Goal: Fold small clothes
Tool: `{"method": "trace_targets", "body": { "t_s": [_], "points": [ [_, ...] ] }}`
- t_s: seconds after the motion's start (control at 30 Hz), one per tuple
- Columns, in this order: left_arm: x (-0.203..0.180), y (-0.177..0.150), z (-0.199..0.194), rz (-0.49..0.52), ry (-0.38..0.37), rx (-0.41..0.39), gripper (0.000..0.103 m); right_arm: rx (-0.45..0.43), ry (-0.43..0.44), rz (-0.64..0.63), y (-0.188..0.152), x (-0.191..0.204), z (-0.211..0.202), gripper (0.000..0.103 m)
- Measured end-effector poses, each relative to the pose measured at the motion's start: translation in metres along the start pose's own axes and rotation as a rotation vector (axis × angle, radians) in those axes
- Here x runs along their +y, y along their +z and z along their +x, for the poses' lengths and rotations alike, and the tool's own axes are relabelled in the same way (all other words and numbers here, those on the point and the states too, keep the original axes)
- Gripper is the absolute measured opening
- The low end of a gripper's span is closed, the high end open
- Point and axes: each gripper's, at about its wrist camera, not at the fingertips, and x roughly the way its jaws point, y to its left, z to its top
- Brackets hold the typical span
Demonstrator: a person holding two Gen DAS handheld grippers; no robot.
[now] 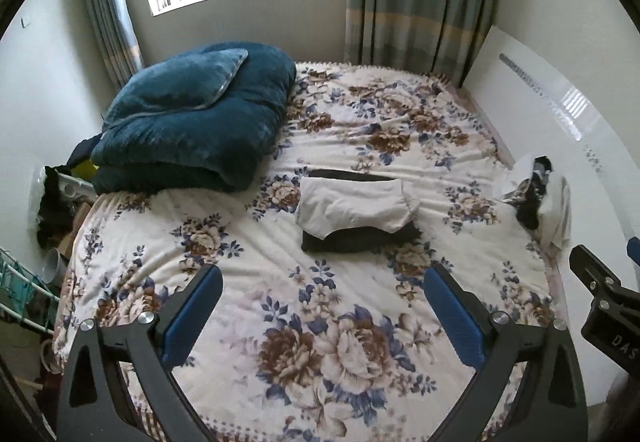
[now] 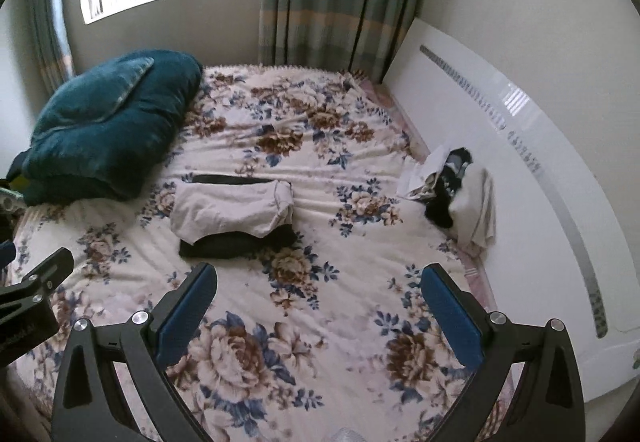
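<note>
1. Your left gripper (image 1: pixel 322 308) and right gripper (image 2: pixel 318 306) hover over the bed (image 1: pixel 248 274), jaws spread, holding nothing.
2. Folded clothes (image 1: pixel 356 208) sit mid-bed; the unfolded heap (image 2: pixel 460 198) lies by the headboard (image 2: pixel 500 98).
3. Those look light and limp: pinch an edge or corner.

The white garment (image 1: pixel 356 208) is hiding most of the dark garment (image 1: pixel 360 238); the heap (image 2: pixel 460 194) by the headboard (image 2: pixel 520 146) is blurring.
</note>
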Motion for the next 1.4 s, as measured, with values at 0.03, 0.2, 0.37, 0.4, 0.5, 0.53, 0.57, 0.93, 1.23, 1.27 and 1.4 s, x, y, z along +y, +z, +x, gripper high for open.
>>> {"method": "trace_targets", "body": {
  "t_s": [0.03, 0.2, 0.37, 0.4, 0.5, 0.53, 0.57, 0.93, 1.23, 1.27, 1.4],
  "points": [
    [-0.001, -0.002, -0.01, -0.001, 0.001, -0.002, 0.103, -0.01, 0.003, -0.004, -0.001, -0.003, -0.015, 0.103],
    [-0.002, -0.011, -0.058, -0.006, -0.01, 0.016, 0.103, -0.034, 0.022, -0.008, -0.006, -0.011, -0.076, 0.103],
    [-0.004, -0.018, -0.085, 0.002, -0.006, 0.038, 0.103, -0.028, 0.045, -0.001, -0.011, -0.014, -0.118, 0.103],
    [-0.004, -0.019, -0.09, 0.004, -0.008, 0.039, 0.103, -0.028, 0.048, 0.001, -0.011, -0.015, -0.125, 0.103],
    [-0.004, -0.021, -0.103, 0.007, -0.012, 0.032, 0.103, -0.032, 0.048, -0.001, -0.014, -0.018, -0.141, 0.103],
    [-0.004, -0.022, -0.107, 0.008, -0.007, 0.025, 0.103, -0.033, 0.052, -0.001, -0.015, -0.019, -0.146, 0.103],
    [-0.004, -0.022, -0.11, 0.008, -0.008, 0.019, 0.103, -0.033, 0.054, 0.0, -0.016, -0.02, -0.149, 0.103],
    [-0.003, -0.02, -0.125, -0.009, -0.009, -0.005, 0.103, -0.037, 0.058, 0.006, -0.02, -0.024, -0.169, 0.103],
    [-0.004, -0.015, -0.131, -0.012, -0.005, -0.013, 0.103, -0.037, 0.073, 0.012, -0.017, -0.033, -0.178, 0.103],
    [-0.004, -0.014, -0.134, -0.016, -0.002, -0.016, 0.103, -0.037, 0.075, 0.012, -0.015, -0.036, -0.178, 0.103],
    [-0.002, -0.01, -0.141, -0.029, 0.008, -0.034, 0.103, -0.038, 0.081, 0.01, -0.012, -0.04, -0.178, 0.103]
  ]
}}
